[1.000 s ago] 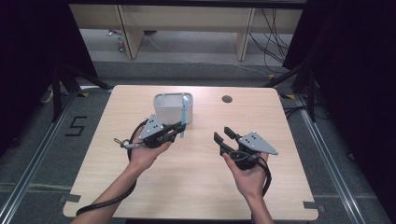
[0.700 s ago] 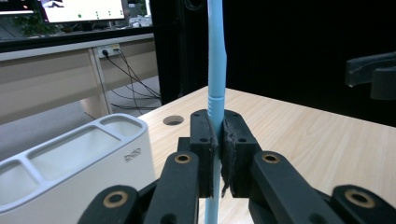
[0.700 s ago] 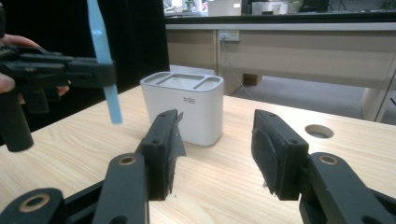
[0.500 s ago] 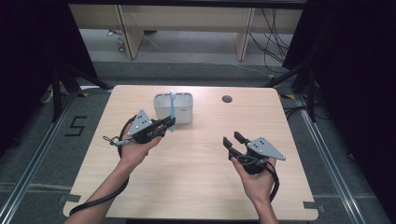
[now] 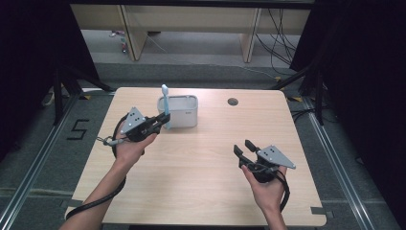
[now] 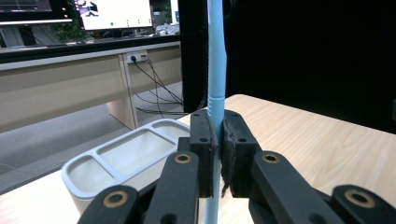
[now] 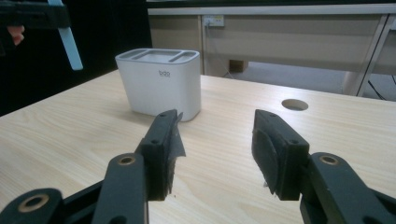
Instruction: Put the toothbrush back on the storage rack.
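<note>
The left gripper point(image 5: 160, 120) clenches a slim light-blue plastic toothbrush point(image 5: 165, 101) upright, just left of the white three-compartment holder point(image 5: 182, 117) at the worktop's far side. Right gripper point(image 5: 243, 147) fingers stand released, empty. Next: lowering it into a slot.

pale wooden table point(image 5: 201, 163), round cable hole point(image 5: 233, 101), floor marking 5 point(image 5: 78, 129)

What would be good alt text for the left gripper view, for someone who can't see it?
Two black fingers of the left gripper clamp a light blue toothbrush handle that stands upright between them. Behind sits a white holder with three open compartments, on a pale wooden table.
</note>
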`<state>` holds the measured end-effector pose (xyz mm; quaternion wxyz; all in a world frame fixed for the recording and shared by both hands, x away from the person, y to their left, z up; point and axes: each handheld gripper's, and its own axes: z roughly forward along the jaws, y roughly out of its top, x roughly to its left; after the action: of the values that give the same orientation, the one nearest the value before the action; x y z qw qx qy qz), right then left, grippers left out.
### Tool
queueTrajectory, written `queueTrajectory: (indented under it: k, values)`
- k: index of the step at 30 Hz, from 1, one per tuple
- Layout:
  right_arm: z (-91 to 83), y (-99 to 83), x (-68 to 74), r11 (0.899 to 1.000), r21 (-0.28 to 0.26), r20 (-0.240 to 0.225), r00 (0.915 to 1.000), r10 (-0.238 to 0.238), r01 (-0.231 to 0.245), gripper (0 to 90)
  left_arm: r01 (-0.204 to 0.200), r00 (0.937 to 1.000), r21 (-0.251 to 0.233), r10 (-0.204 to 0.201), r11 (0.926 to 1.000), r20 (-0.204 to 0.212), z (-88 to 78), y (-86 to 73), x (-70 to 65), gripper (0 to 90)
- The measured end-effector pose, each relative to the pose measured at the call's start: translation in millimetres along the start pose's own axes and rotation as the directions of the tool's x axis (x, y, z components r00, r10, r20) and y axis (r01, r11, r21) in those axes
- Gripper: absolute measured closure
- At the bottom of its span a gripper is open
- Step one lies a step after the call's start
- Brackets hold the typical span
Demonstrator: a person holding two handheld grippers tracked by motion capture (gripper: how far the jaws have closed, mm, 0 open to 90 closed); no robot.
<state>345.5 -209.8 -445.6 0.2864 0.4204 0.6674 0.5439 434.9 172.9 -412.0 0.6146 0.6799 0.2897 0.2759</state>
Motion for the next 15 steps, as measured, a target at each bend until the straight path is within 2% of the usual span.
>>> queueTrajectory:
  k: [1, 2, 3, 4, 6, 7, 8, 9, 10, 11, 13, 14, 15]
  values:
    - [-0.6, -0.8, -1.6, 1.000, 0.009, 0.003, 0.9999, -0.015, 0.015, 51.6, 0.002, 1.0000, -0.003, -0.002, 1.0000, -0.003, -0.2, 0.5, 1.6, 83.5]
    - [-0.3, -2.6, 0.1, 1.000, 0.005, 0.007, 0.9999, 0.013, -0.013, 51.6, 0.000, 1.0000, -0.001, 0.000, 1.0000, -0.006, -0.8, 1.2, 3.2, 83.5]
    - [0.5, -3.6, -2.6, 1.000, -0.007, 0.005, 0.9999, -0.014, 0.014, 51.6, 0.001, 0.9999, -0.002, -0.001, 1.0000, -0.011, -1.1, 1.7, 4.6, 83.5]
    - [-0.2, -5.7, -2.2, 1.000, 0.006, 0.001, 1.0000, 0.007, -0.007, 51.6, 0.005, 0.9999, -0.005, -0.005, 1.0000, -0.013, -1.2, 2.1, 5.8, 83.5]
    - [-0.3, -6.7, -2.4, 1.000, 0.000, 0.004, 0.9999, 0.011, -0.011, 51.6, 0.005, 0.9998, -0.006, -0.005, 1.0000, -0.020, -1.7, 3.0, 8.4, 83.5]
    - [-0.9, -7.6, -2.5, 1.000, 0.007, 0.013, 0.9998, 0.018, -0.018, 51.6, -0.015, 0.9996, -0.015, 0.015, 0.9998, -0.022, -1.5, 3.8, 10.9, 83.5]
    - [-2.0, -8.0, -2.8, 1.000, 0.018, 0.017, 0.9998, 0.012, -0.012, 51.6, -0.018, 0.9995, -0.016, 0.018, 0.9997, -0.025, -1.7, 4.2, 12.2, 83.5]
    - [-1.7, -9.9, -1.5, 0.999, 0.015, 0.011, 0.9993, 0.035, -0.036, 51.6, -0.017, 0.9995, -0.019, 0.017, 0.9997, -0.028, -1.8, 4.5, 13.0, 83.5]
    - [-1.7, -9.9, -1.5, 0.999, 0.015, 0.011, 0.9993, 0.035, -0.036, 51.6, -0.016, 0.9994, -0.021, 0.015, 0.9997, -0.030, -1.8, 4.9, 13.8, 83.5]
    - [-1.8, -10.2, -4.2, 1.000, 0.008, 0.023, 0.9997, -0.001, 0.001, 51.6, -0.015, 0.9993, -0.022, 0.014, 0.9997, -0.033, -2.0, 5.3, 14.5, 83.5]
    - [-1.7, -10.9, -4.7, 1.000, 0.008, 0.014, 0.9999, -0.001, 0.001, 51.6, -0.015, 0.9992, -0.025, 0.014, 0.9996, -0.037, -1.9, 5.8, 16.5, 83.5]
    - [-1.6, -11.6, -4.1, 1.000, 0.004, 0.011, 0.9998, 0.014, -0.014, 51.6, -0.016, 0.9991, -0.024, 0.015, 0.9996, -0.039, -2.0, 6.0, 17.4, 83.5]
    - [-2.7, -11.7, -5.8, 1.000, 0.014, 0.020, 0.9998, -0.004, 0.004, 51.6, -0.013, 0.9991, -0.026, 0.012, 0.9996, -0.042, -1.8, 6.0, 18.1, 83.5]
